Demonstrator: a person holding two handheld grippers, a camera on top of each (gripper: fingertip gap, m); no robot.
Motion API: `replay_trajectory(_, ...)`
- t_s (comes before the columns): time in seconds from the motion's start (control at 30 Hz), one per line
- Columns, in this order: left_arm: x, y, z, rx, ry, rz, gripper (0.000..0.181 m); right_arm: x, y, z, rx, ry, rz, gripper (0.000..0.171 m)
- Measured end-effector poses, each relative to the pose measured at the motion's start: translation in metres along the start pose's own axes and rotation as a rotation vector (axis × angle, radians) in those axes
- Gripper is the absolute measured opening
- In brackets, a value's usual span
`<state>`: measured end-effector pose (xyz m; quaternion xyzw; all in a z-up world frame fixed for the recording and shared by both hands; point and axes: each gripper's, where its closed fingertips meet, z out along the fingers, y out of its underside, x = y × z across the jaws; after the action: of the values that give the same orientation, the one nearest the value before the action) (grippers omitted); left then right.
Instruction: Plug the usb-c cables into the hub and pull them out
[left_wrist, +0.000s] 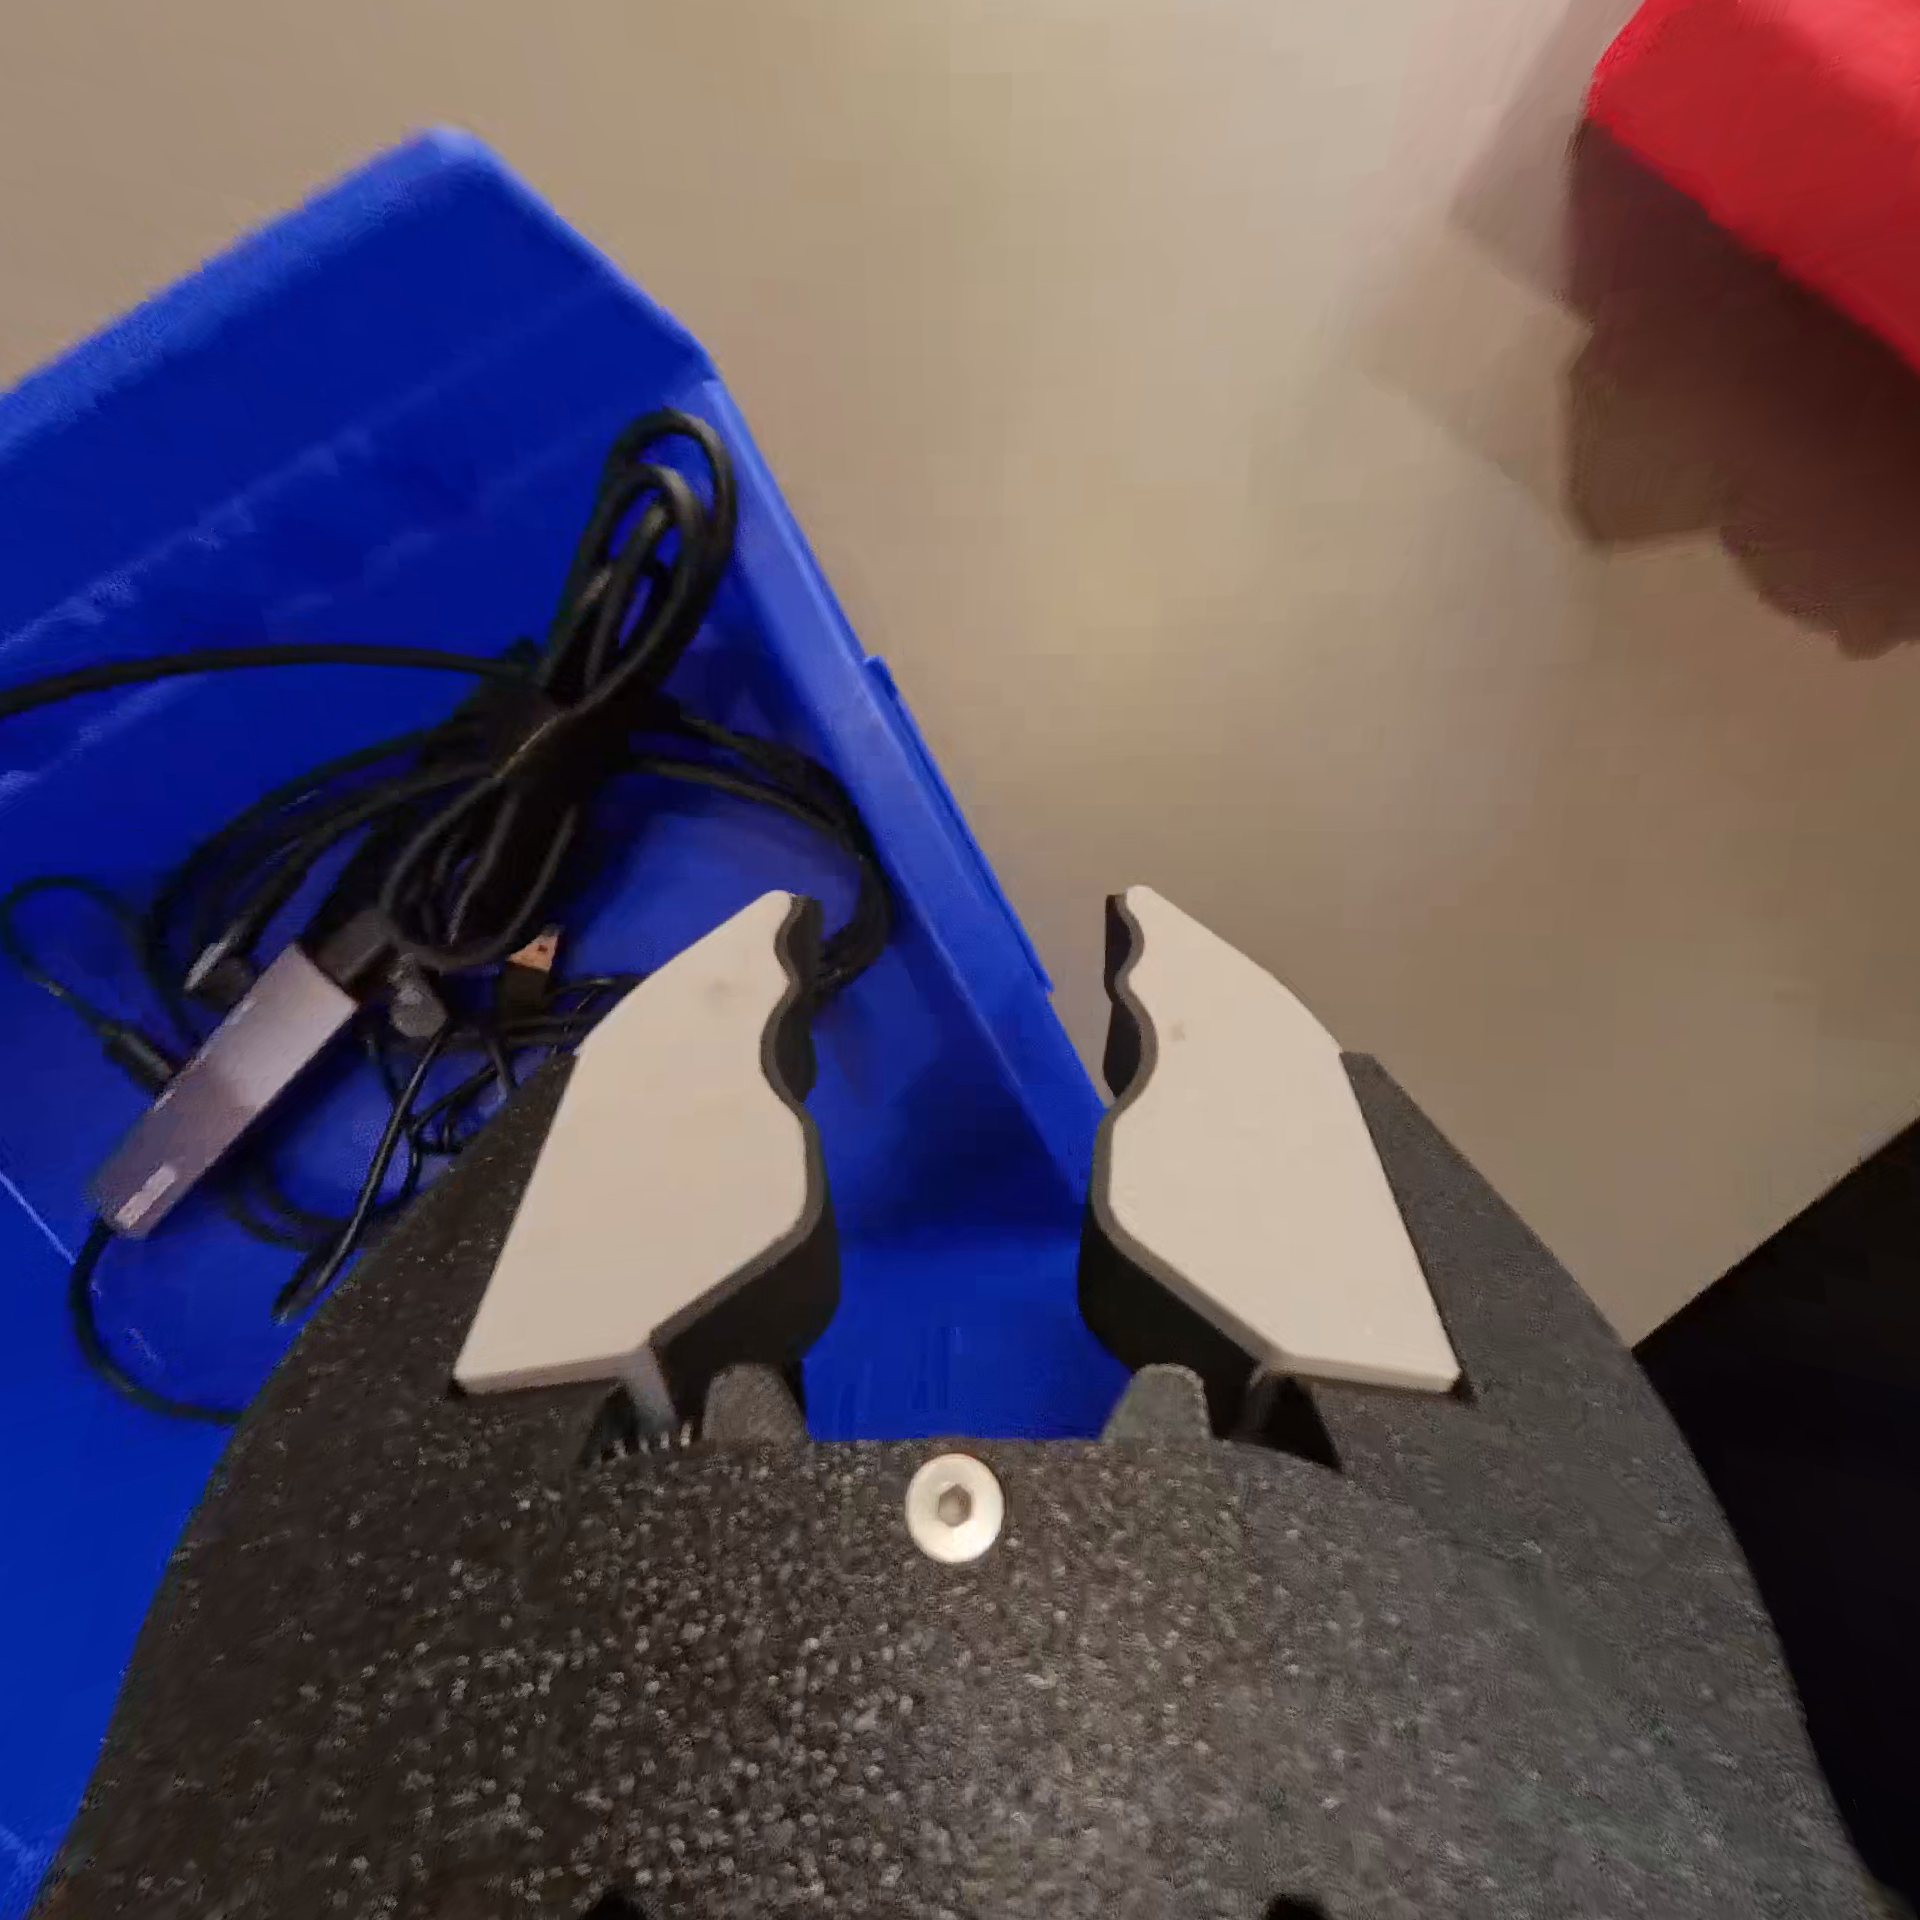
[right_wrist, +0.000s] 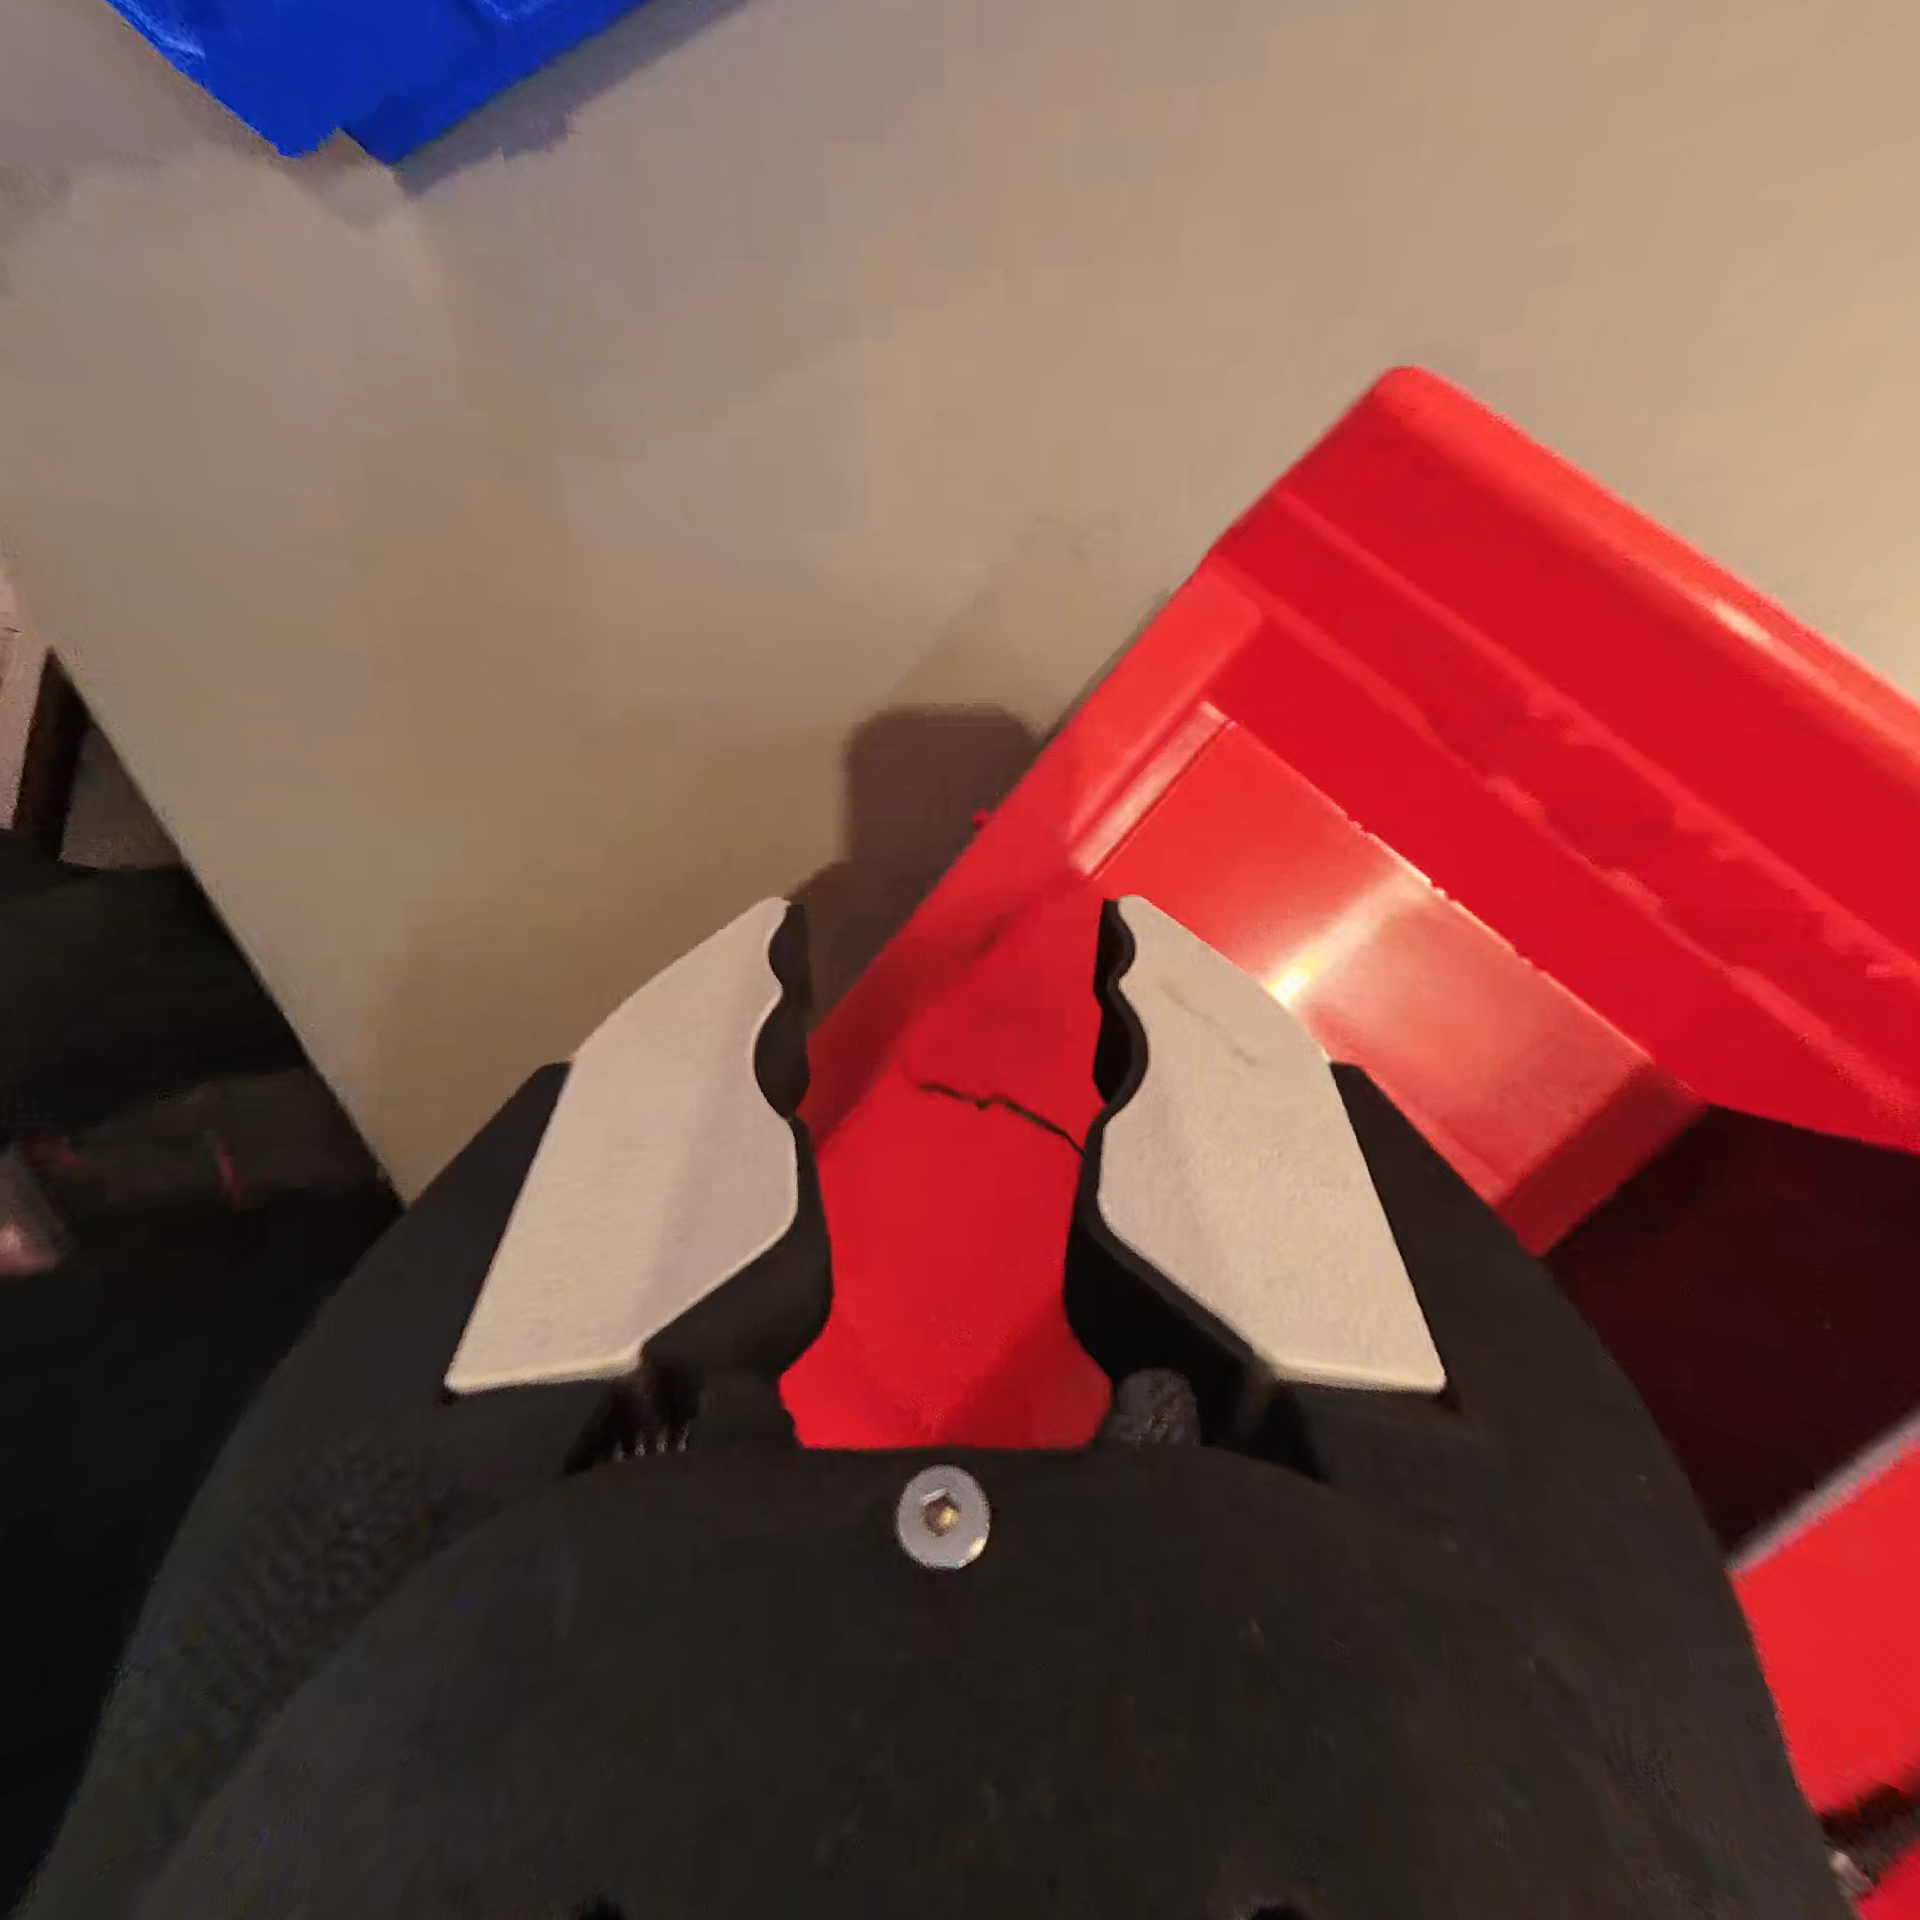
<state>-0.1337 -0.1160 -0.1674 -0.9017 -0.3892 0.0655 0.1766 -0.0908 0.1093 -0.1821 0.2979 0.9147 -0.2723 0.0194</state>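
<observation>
Left wrist view: grey hub (left_wrist: 223, 1091) lies diagonally among black cables (left_wrist: 540, 748).

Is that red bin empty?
Nearly: the red bin shows bare floor, only a thin dark thread; its far side is cut off.

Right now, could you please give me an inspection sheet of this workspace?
Surface: beige tabletop, bare between the two bins.
Job's things: grey hub lies in the blue bin, amid the cables.
Clutter: red bin, apparently holding only a thin dark strand.
Grippers: left tongs open, over the blue bin's edge, holding nothing; right tongs open, over the red bin, holding nothing.
Cables: black cables tangled in a heap around the hub; some plugs seem to meet the hub, but seating is unclear.
Surroundings: dark area beyond the table edge; details unclear.
</observation>
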Motion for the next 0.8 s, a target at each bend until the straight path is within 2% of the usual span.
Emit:
replay_trajectory(0.03,-0.002,0.000,0.012,-0.059,-0.020,0.009,0.053,0.001,0.002,0.010,-0.036,0.026,-0.006,0.050)
replay_trajectory(0.1,-0.006,0.006,0.034,-0.181,-0.053,0.038,0.049,0.006,0.016,0.024,-0.133,0.100,-0.072,0.046)
replay_trajectory(0.17,-0.009,0.016,0.047,-0.258,-0.086,0.079,0.033,-0.001,0.019,0.024,-0.123,0.086,-0.116,0.042)
replay_trajectory(0.3,-0.003,0.037,0.039,-0.261,-0.110,0.160,0.033,-0.008,0.050,0.008,-0.152,0.044,-0.245,0.037)
replay_trajectory(0.43,-0.006,0.100,0.013,-0.371,-0.117,0.212,0.029,0.014,0.096,-0.025,-0.262,0.196,-0.383,0.033)
replay_trajectory(0.57,-0.026,0.167,-0.015,-0.466,-0.175,0.146,0.026,0.044,0.145,-0.064,-0.383,0.359,-0.364,0.031)
replay_trajectory(0.67,-0.028,0.167,-0.024,-0.319,-0.225,0.118,0.049,0.055,0.149,-0.081,-0.316,0.451,-0.260,0.046)
replay_trajectory(0.8,-0.010,0.117,-0.031,0.054,-0.221,-0.062,0.058,0.050,0.109,-0.073,0.019,0.458,0.036,0.064)
